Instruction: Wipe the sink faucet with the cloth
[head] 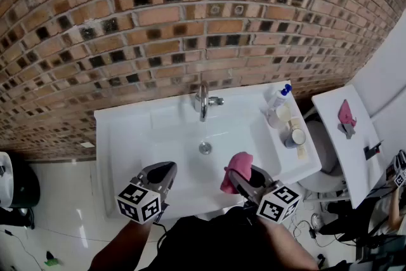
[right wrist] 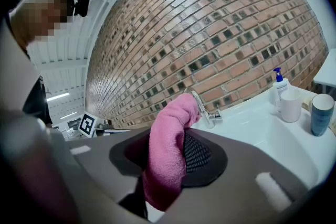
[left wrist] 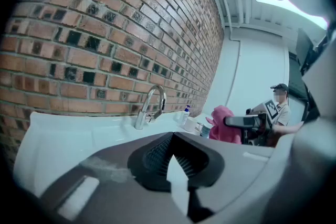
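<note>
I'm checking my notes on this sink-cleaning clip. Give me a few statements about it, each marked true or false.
The right gripper holds a pink cloth. True.
The cloth touches the faucet. False: it is held over the front of the sink, apart from the faucet.
The left gripper holds a sponge. False: its jaws are shut on nothing.
A pump bottle stands at the sink's right. True.

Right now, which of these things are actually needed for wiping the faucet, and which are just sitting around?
Part of the job:
pink cloth, clamped in the right gripper
faucet
sink

Just lying about:
pump bottle
white cup
blue cup
pink object on the side table
left gripper, shut and empty
</note>
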### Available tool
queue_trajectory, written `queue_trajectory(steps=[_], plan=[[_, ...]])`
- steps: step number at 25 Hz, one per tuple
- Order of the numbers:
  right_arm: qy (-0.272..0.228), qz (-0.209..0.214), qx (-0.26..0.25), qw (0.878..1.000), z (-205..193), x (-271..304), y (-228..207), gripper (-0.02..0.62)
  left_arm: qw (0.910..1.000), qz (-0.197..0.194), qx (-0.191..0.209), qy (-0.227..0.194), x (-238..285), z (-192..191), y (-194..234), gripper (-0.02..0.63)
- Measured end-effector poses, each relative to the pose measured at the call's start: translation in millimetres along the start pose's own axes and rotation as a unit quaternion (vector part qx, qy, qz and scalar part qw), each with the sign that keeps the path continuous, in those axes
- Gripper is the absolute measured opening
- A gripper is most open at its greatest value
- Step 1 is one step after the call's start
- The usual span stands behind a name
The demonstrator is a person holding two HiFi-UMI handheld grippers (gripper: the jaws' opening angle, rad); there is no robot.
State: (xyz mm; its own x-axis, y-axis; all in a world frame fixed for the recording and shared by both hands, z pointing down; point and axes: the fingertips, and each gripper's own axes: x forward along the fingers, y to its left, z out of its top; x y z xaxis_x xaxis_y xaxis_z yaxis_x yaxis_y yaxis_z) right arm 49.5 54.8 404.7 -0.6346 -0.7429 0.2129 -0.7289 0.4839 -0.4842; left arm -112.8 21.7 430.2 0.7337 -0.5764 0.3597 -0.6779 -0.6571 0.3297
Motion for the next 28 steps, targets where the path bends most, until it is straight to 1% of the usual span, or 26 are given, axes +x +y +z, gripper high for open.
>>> queue_trajectory(steps=[3,8,14,17,21,28], plan=[[0.005,0.001,0.003,1.0,2,7,-5,0.149,0.9999,0.002,-0.014,-0.006,3,3,8,0.006],[0.008,0.001,0.011,1.0,12,25,-26,0.149,0.9999,0.002,-0.017,0.0,18,3,19,0.006],[0.036,0.041,-0.008,0.998,37,50,-48,0.149,0.9986,0.035,-0.038,-0.013,34,7,27,0.006],[0.044,0.049,-0.007,0.998,49,65,-76,0.149,0.997,0.051,-0.055,-0.018,45,8,28,0.006],[0.058,0.045,-0.017,0.997,59,94,-126,0.149,0.9946,0.076,-0.07,-0.009,57,7,32,0.006],[0.105,0.062,-0.031,0.992,39,161,-199,0.149,0.9901,0.112,-0.085,0.007,77,8,38,0.006]])
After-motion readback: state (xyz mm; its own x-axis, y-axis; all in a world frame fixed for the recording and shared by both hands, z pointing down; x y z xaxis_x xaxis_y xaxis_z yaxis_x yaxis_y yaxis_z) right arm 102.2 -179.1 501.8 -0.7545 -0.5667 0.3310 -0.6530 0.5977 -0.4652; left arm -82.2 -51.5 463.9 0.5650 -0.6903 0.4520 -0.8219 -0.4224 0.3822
